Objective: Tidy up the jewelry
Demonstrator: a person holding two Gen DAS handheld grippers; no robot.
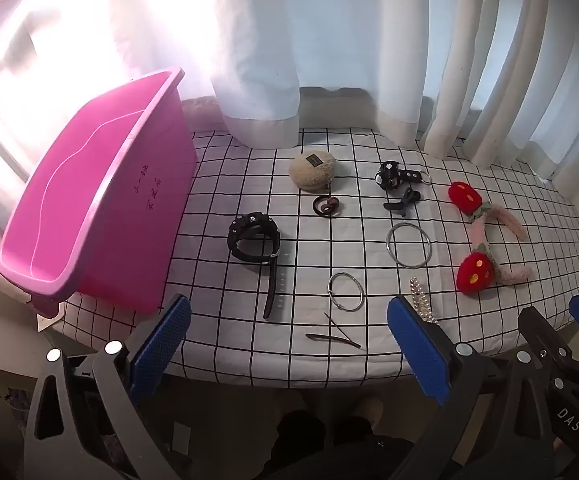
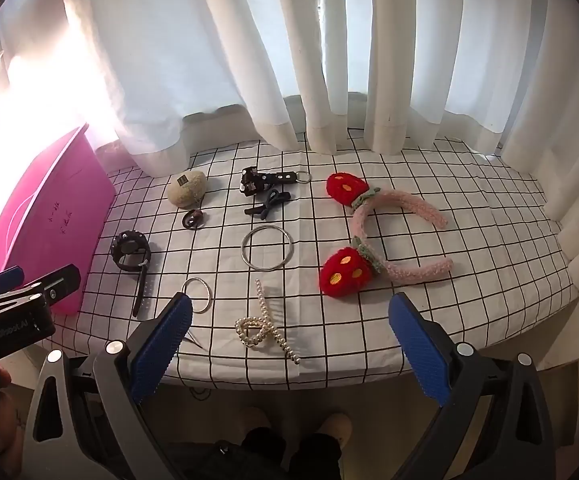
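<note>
Jewelry lies spread on a checked cloth. A black watch (image 1: 255, 240) sits nearest the pink bin (image 1: 89, 208), which looks empty inside. Two silver bangles (image 1: 408, 245) (image 1: 345, 292), a pearl hair claw (image 2: 263, 326), thin dark hairpins (image 1: 335, 334), a black bow clip (image 1: 403, 200), a black key strap (image 1: 399, 176), a brown hair tie (image 1: 326, 205), a beige plush pendant (image 1: 312, 171) and a pink headband with red strawberries (image 2: 373, 232) lie around. My left gripper (image 1: 289, 348) hangs open above the front edge, nothing between its fingers. Open too is my right gripper (image 2: 289, 344), above the pearl claw.
White curtains (image 2: 329, 60) hang along the back edge of the cloth-covered table (image 2: 469, 208). The bin stands at the table's left end. Below the front edge I see a person's feet (image 2: 293, 428) on the floor. The left gripper's body (image 2: 17, 304) shows at the left of the right wrist view.
</note>
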